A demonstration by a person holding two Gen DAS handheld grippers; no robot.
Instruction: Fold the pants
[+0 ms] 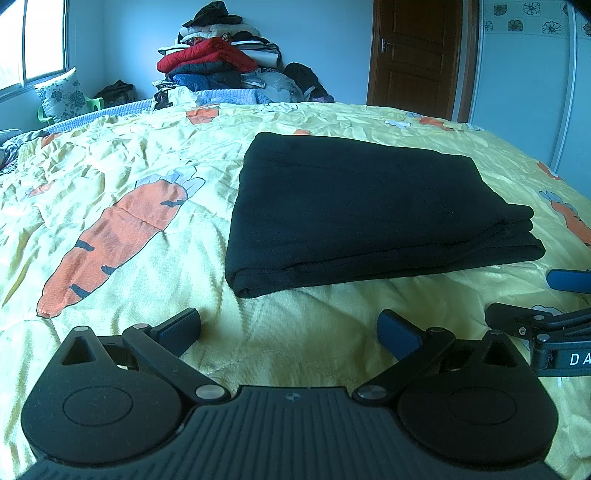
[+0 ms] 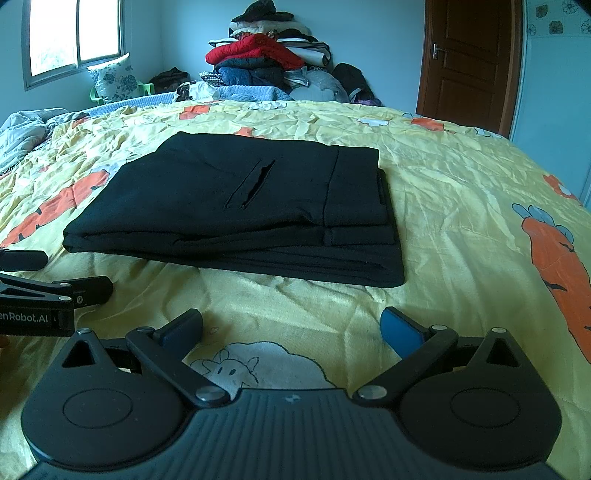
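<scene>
The black pants point(image 2: 236, 210) are lying folded into a compact stacked rectangle in the middle of the bed, on the yellow carrot-print quilt point(image 2: 454, 206). Several layers are showing along the near edge, and a slit pocket is facing up on the top layer. Neither gripper is touching the fabric.

The left gripper point(image 1: 290, 332) is hovering over the quilt just short of the bundle's near edge, its jaws standing wide apart and holding nothing. The right gripper point(image 2: 291, 330) is doing the same beside it, jaws spread and empty; each one is showing at the edge of the other's view.

Judging by the tidy stack, the folding looks finished or nearly so, and the step in hand is probably a check or a final tidy. To do that well, any touch should be coming in low and flat along the quilt, pinching all layers together at the near corners rather than the top one alone, since lifting a single layer would be undoing the stack. The lowest layer is jutting out slightly at the right corner, and squaring that would be the only refinement.

No container is showing in either view. Beyond the bed, a heap of clothes and bedding point(image 2: 266, 55) is piled against the wall, with a wooden door point(image 2: 469, 62) to its right and a window point(image 2: 74, 33) to its left.
</scene>
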